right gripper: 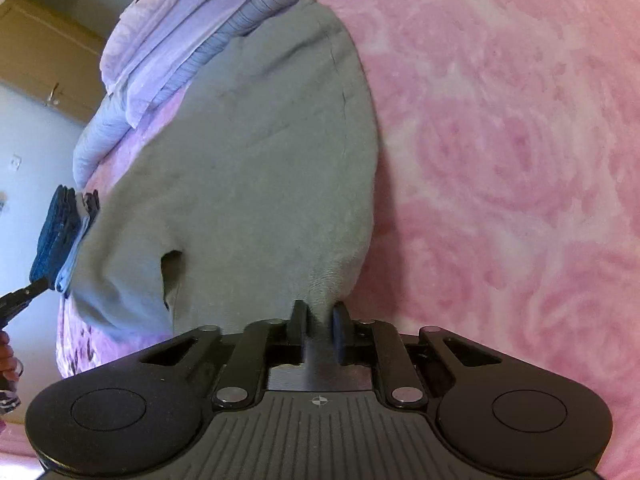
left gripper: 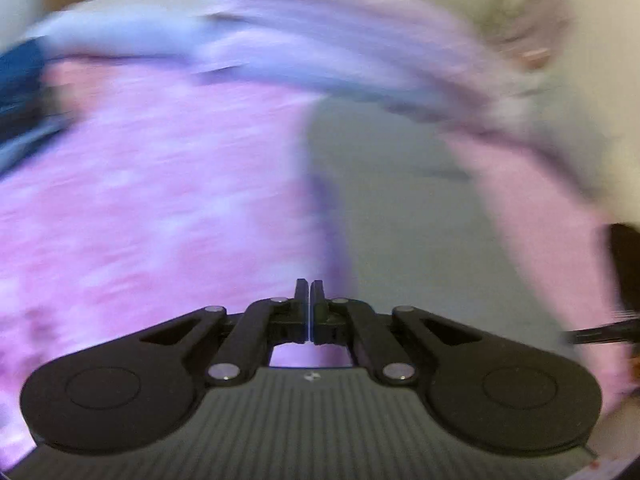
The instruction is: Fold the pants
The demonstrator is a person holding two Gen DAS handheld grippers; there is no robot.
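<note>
Grey pants (right gripper: 248,160) lie spread on a pink rose-patterned blanket (right gripper: 500,160). My right gripper (right gripper: 320,314) is shut on the near edge of the pants, with grey cloth bunched between its fingers. The left wrist view is smeared by motion. In it my left gripper (left gripper: 309,292) is shut, fingers pressed together with no cloth visible between them, above the line where the grey pants (left gripper: 392,208) meet the blanket (left gripper: 140,200). The right wrist view catches the left gripper's black tip at the far left edge.
Lilac and striped bedding (right gripper: 168,40) is piled along the far edge of the bed. A stack of folded blue clothes (right gripper: 60,232) sits beside the pants on the left. A wooden cupboard (right gripper: 40,52) and a white wall stand beyond. A hand (right gripper: 8,356) shows at the left edge.
</note>
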